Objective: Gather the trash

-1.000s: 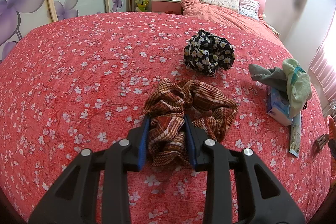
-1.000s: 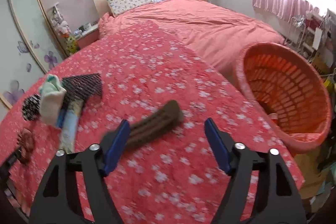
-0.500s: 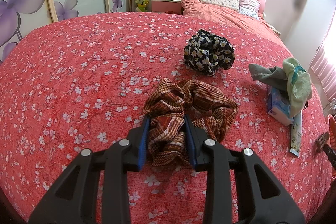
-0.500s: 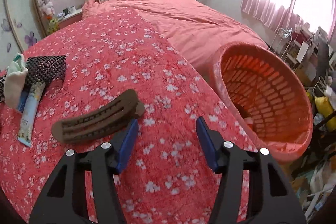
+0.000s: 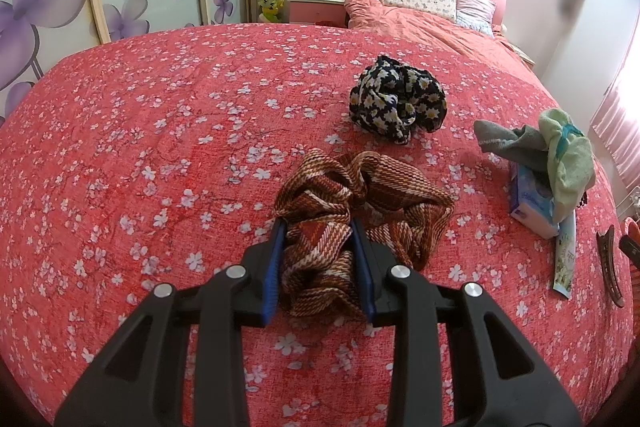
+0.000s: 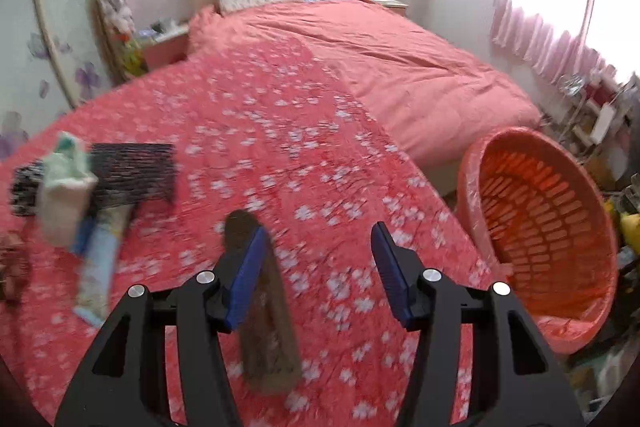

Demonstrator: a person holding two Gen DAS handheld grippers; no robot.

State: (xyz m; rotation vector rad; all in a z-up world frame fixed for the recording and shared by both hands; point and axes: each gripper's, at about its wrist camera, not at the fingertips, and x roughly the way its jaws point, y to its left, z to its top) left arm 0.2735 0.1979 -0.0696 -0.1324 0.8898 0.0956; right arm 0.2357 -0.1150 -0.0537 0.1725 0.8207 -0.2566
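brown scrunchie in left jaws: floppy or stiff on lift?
Likely floppy: the brown scrunchie is bunched, ruffled woven fabric, squeezed between the left gripper jaws. Probably light, and the ungripped loop should sag. Unlikely to slip: the fabric looks coarse.

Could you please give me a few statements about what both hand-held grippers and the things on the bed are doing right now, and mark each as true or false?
1. The left hand-held gripper is shut on the brown striped scrunchie. True.
2. The black floral scrunchie lies inside the orange basket. False: it lies on the red bedspread, beyond the brown one.
3. The right hand-held gripper clamps the brown hair clip. False: its jaws have just been closing, but the clip sits against the left pad only, with a gap to the right one.
4. The orange basket stands beside the bed. True.
5. A green cloth rests on the tissue pack. True.
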